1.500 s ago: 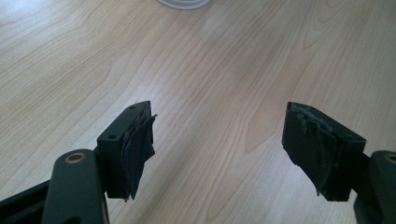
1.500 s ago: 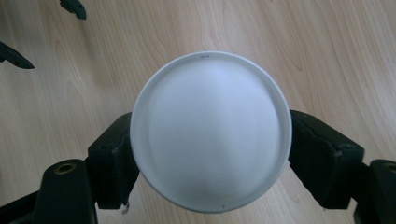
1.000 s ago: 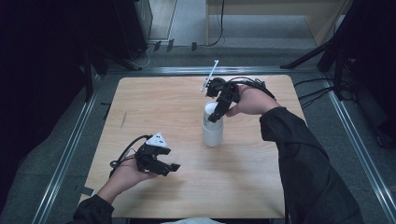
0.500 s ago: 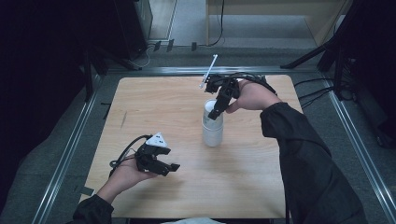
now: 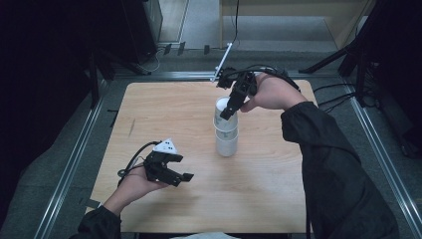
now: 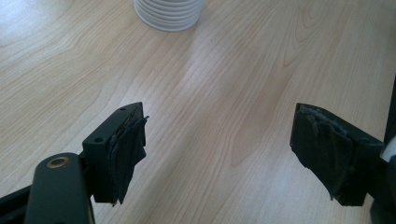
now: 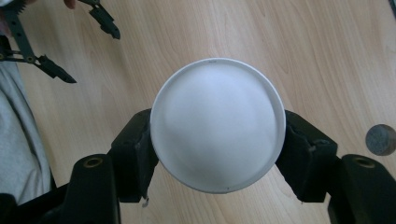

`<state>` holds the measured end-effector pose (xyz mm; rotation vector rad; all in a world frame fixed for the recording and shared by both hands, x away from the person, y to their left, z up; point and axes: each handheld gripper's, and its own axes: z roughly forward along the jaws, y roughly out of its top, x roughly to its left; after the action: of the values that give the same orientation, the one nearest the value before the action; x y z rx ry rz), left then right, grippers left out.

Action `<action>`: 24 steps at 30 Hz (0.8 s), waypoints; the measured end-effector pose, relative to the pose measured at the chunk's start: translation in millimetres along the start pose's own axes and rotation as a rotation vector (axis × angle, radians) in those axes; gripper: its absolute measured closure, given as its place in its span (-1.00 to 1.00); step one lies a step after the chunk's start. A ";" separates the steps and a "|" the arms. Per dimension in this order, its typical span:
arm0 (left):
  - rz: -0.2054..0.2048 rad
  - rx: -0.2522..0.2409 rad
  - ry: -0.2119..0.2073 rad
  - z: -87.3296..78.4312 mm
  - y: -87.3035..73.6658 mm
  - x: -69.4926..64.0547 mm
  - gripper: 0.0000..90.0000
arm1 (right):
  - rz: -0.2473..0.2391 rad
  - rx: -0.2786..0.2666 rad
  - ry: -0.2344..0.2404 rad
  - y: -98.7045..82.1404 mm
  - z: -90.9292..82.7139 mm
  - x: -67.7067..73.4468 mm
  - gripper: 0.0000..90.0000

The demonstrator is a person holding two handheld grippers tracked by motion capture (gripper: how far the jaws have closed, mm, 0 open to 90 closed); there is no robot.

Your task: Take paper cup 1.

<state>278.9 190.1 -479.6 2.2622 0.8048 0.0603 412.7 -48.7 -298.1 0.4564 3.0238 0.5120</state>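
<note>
A stack of white upturned paper cups (image 5: 227, 143) stands mid-table; its ribbed rims (image 6: 169, 14) show at the top of the left gripper view. My right gripper (image 5: 228, 112) is shut on the top cup (image 5: 222, 108), raised partly off the stack. In the right gripper view both pads press that cup's (image 7: 217, 123) sides. My left gripper (image 5: 180, 169) rests low at the front left, a hand's width from the stack. Its jaws have just been opening and stand wide with only bare wood between them, as the left gripper view (image 6: 219, 140) shows.
The wooden table (image 5: 164, 109) has metal rails along its left and right sides. A white stick (image 5: 222, 62) lies just beyond the far edge. A small grey disc (image 7: 380, 139) lies on the wood right of the held cup. The person's dark sleeve (image 5: 328, 164) crosses the right side.
My right gripper has risen with the top cup, drawing it up off the stack. The left hand has stayed where it was.
</note>
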 end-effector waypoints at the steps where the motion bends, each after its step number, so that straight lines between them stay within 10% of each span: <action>1: 0.000 0.000 -0.003 0.6 0.4 0.0 -0.60 | 0.005 -0.007 -0.004 1.3 -5.3 2.3 -0.22; 16: 0.001 -0.026 -0.035 1.5 9.4 2.3 -0.69 | -0.030 -0.149 -0.009 0.2 -85.1 40.5 -0.21; 24: 0.023 -0.065 -0.092 2.5 19.6 5.0 -0.72 | -0.083 -0.150 -0.013 -34.2 -73.2 73.2 -0.22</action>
<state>294.0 180.8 -469.7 2.1961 0.7180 -0.0069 326.7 -81.1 -239.5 0.3229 2.9486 0.7208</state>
